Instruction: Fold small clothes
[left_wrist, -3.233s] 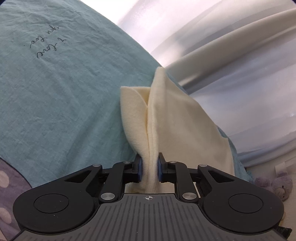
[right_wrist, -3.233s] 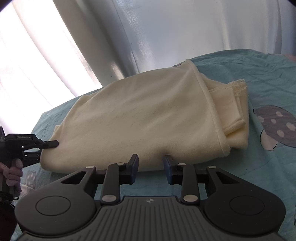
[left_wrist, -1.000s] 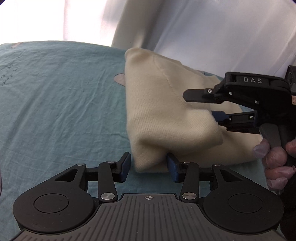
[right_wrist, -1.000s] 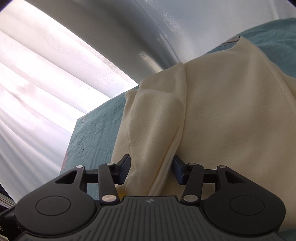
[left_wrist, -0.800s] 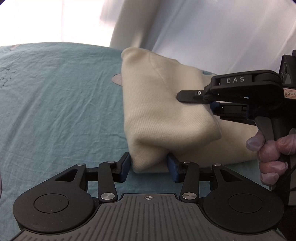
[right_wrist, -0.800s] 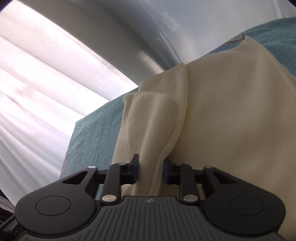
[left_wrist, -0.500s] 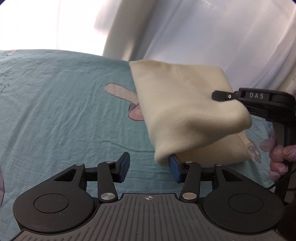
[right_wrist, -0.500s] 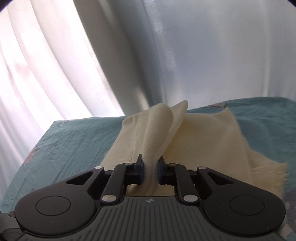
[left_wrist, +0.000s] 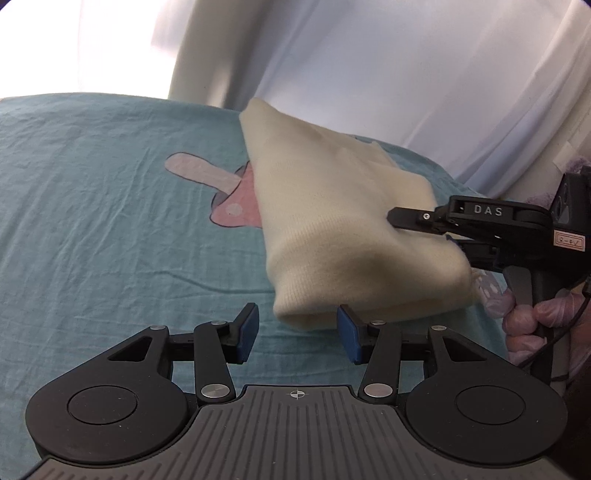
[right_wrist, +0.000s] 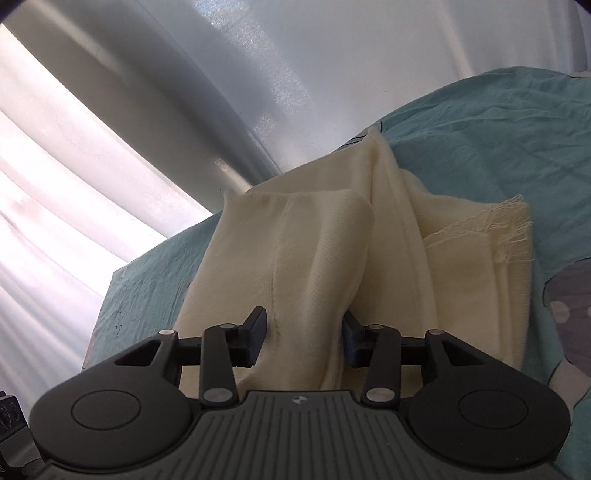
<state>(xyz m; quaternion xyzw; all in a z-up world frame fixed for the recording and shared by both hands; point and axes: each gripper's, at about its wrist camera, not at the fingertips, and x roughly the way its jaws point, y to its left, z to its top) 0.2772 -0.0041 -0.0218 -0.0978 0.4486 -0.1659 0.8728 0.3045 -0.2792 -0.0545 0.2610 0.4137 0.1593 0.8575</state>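
My left gripper (left_wrist: 297, 334) has its fingers apart with nothing pinched, the folded cream garment (left_wrist: 343, 229) lying just ahead on the teal bedsheet (left_wrist: 110, 221), while my right gripper (right_wrist: 303, 338) has just been opening, its fingers loose around a fold.

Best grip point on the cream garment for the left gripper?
Probably the near folded corner of the garment, approached from the front, low over the sheet. That corner sticks out just ahead of the open left gripper, and its layers are stacked thick.
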